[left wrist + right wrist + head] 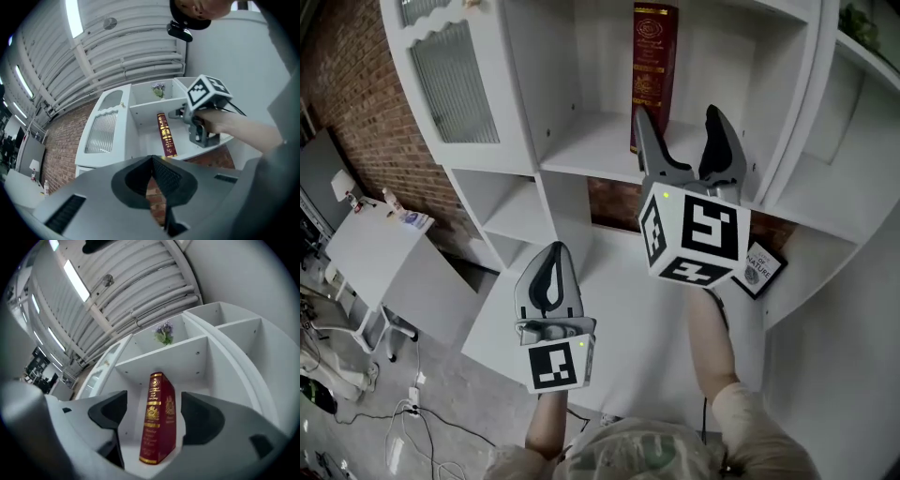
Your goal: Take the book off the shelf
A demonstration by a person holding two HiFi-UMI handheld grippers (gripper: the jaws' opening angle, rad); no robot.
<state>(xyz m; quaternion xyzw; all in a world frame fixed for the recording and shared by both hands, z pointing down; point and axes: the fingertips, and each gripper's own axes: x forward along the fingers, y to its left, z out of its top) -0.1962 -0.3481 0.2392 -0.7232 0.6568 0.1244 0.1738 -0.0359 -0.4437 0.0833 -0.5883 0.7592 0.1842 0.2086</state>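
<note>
1. The red book point(654, 66) stands upright on a board of the white shelf point(591, 141), in the shelf's middle compartment, spine with gold print facing out, nothing else beside it
2. Your right gripper point(678, 127) is raised in front of that shelf compartment, claw wide open; its own view shows the book framed between the two dark pads, with a gap on each side, pads not on the covers
3. Your left gripper point(551, 272) hangs lower, in front of the shelf's lower boards, claw closed with the pads together and nothing in it
4. A small bunch of purple flowers point(163, 333) sits in the shelf compartment just above the book's
5. A ribbed glass door point(455, 84) closes the shelf's left section
6. A small dark booklet point(759, 267) lies flat on a lower shelf board, under your right gripper's marker cube
7. A white table point(375, 253) stands on the floor left of the shelf, small items on it too small to tell
8. A brick wall point(347, 94) runs behind the shelf, also showing through the shelf's open back
</note>
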